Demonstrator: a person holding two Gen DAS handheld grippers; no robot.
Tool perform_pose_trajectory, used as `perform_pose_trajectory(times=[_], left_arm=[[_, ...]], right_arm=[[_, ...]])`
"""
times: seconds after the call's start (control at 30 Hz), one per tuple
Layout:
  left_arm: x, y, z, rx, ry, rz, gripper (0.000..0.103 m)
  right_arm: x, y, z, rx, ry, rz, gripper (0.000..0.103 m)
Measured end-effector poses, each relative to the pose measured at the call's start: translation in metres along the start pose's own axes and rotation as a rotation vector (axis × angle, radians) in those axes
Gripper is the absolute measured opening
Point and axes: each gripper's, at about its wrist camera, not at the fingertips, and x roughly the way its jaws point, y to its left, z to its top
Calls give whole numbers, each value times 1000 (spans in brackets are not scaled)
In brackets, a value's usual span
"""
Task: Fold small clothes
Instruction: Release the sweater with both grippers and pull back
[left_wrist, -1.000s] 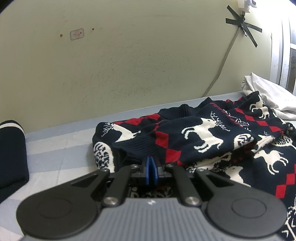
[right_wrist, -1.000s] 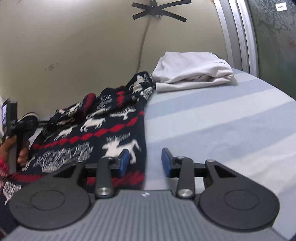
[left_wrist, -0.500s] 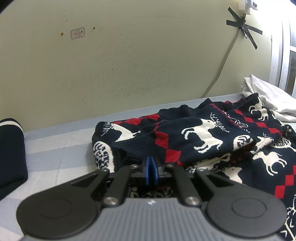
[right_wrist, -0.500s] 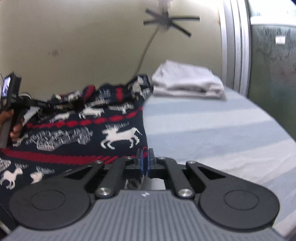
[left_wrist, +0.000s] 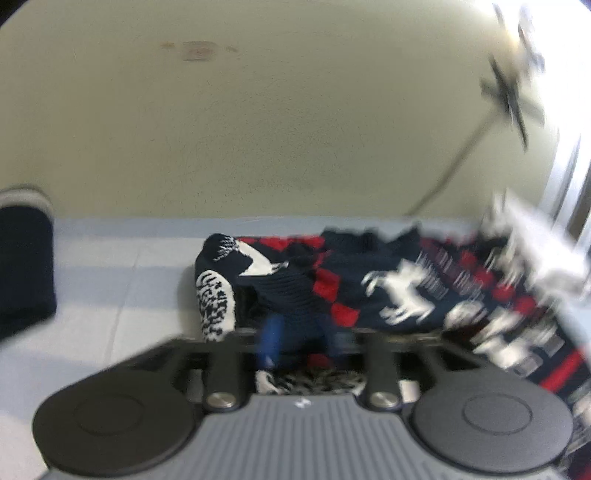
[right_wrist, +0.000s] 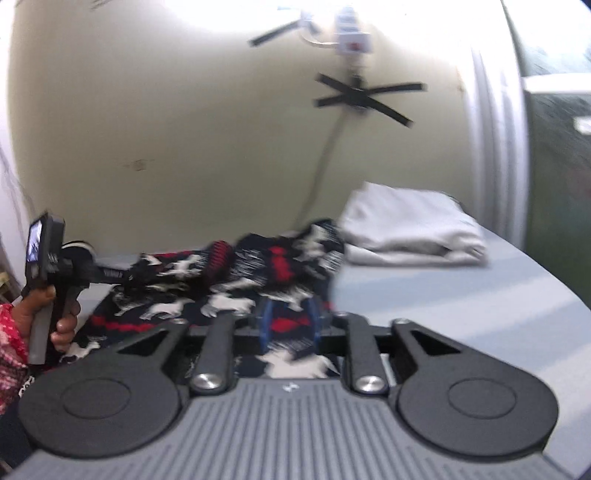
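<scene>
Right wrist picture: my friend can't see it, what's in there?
The right tongs are opening with a navy, red and white reindeer sweater between their blue tips. Behind lies a folded white garment on the striped bed; a hand at left holds the other tongs.

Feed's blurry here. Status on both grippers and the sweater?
Left gripper opening, sweater between the jaws. Right gripper opening, knit between the jaws. Sweater bunched on the bed. White stack at its far end.
</scene>
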Motion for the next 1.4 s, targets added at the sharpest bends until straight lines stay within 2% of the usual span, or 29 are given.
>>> perform_pose_trajectory(times=[0.03, 0.13, 0.2, 0.3, 0.37, 0.43, 0.47, 0.53, 0.63, 0.67, 0.7, 0.77, 0.83, 0.87, 1.0, 1.23, 1.3, 1.4], left_arm=[[-13, -1, 0, -15, -27, -7, 61], [-50, -15, -9, 50, -95, 23, 62], [-62, -23, -21, 78, -100, 6, 62], [-60, -28, -40, 82, -74, 16, 63], [-51, -28, -53, 80, -52, 52, 63], [-40, -27, -60, 69, -1, 86, 58], [-41, -26, -60, 72, -5, 96, 59], [-45, -27, -62, 79, -45, 126, 61], [-45, -34, -67, 122, -43, 150, 65], [-45, -36, -67, 137, -48, 153, 74], [-48, -39, -69, 150, -60, 157, 89], [-53, -42, -70, 168, -97, 155, 103], [-56, -45, -72, 186, -118, 145, 103], [-55, -46, -71, 190, -117, 147, 103], [-49, -41, -69, 167, -69, 121, 103], [-30, -31, -67, 104, 88, 74, 103], [-29, -35, -68, 135, 101, 84, 103], [-29, -36, -68, 147, 110, 84, 103]], right_arm=[[6, 8, 0, -19, 1, 14, 35], [31, 30, 0, -59, 44, 46, 35], [48, 40, -1, -78, 86, 41, 35], [68, 46, -7, -68, 130, 50, 35], [82, 46, -13, -55, 163, 43, 35], [90, 44, -21, -55, 191, 26, 35], [93, 42, -26, -63, 206, 8, 36], [92, 40, -28, -63, 194, 12, 38], [91, 39, -29, -56, 193, 6, 38], [92, 40, -29, -61, 194, 4, 39], [92, 42, -29, -69, 195, 3, 43], [94, 47, -29, -94, 201, 13, 56], [96, 53, -30, -131, 212, 9, 82], [96, 57, -31, -150, 219, -3, 86], [98, 59, -32, -175, 234, -32, 90], [98, 55, -31, -154, 246, -34, 98], [98, 54, -31, -145, 254, -18, 103], [96, 51, -30, -120, 260, 7, 103]])
